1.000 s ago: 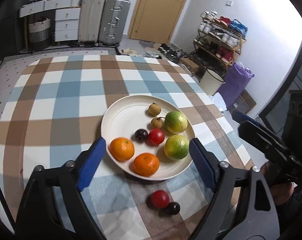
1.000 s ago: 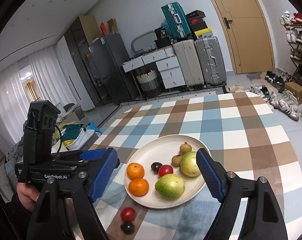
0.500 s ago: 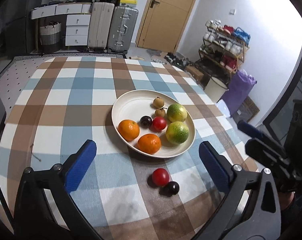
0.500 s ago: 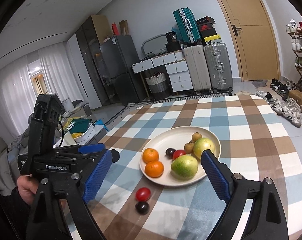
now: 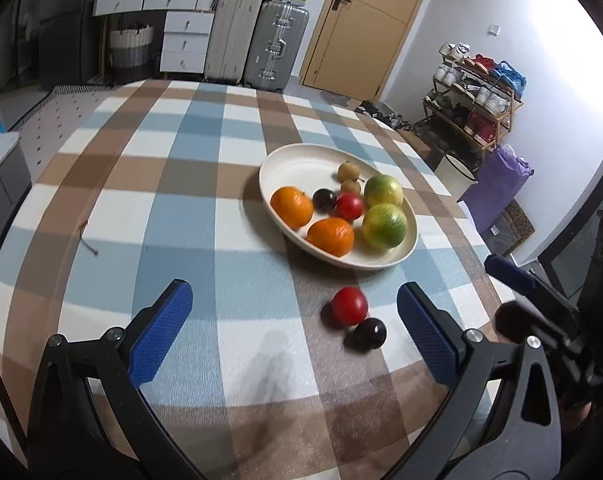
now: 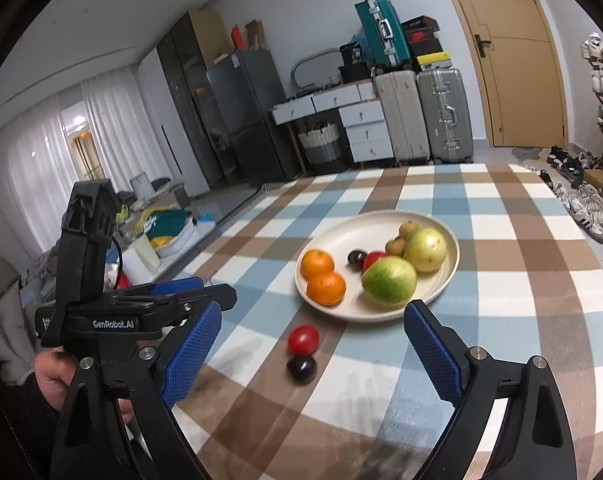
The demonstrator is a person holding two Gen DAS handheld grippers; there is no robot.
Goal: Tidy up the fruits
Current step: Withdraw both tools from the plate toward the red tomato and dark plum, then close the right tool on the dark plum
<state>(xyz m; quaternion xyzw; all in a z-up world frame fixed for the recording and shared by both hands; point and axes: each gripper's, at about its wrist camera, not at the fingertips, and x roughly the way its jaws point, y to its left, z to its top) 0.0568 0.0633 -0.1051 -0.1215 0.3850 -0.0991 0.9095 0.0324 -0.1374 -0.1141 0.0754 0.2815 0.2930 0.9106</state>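
A cream plate (image 5: 297, 164) (image 6: 341, 232) on the checked tablecloth holds two oranges (image 5: 292, 207), two green-yellow fruits (image 5: 384, 226), a red tomato (image 5: 350, 206), a dark plum (image 5: 324, 199) and two small brown fruits (image 5: 348, 171). A loose red tomato (image 5: 349, 305) (image 6: 303, 339) and a dark plum (image 5: 369, 333) (image 6: 301, 368) lie on the cloth in front of the plate. My left gripper (image 5: 293, 330) is open and empty, near them. My right gripper (image 6: 313, 354) is open and empty above them. The left gripper's fingers (image 6: 177, 286) show in the right wrist view.
The table's near edge lies just below both grippers. Suitcases (image 5: 275, 46), white drawers (image 5: 185, 36) and a door (image 5: 365, 28) stand at the back. A shoe rack (image 5: 477, 96) and a purple bag (image 5: 497, 184) stand to the right of the table.
Both grippers have pulled back from the plate toward the table's near edge. The fruits have not moved.
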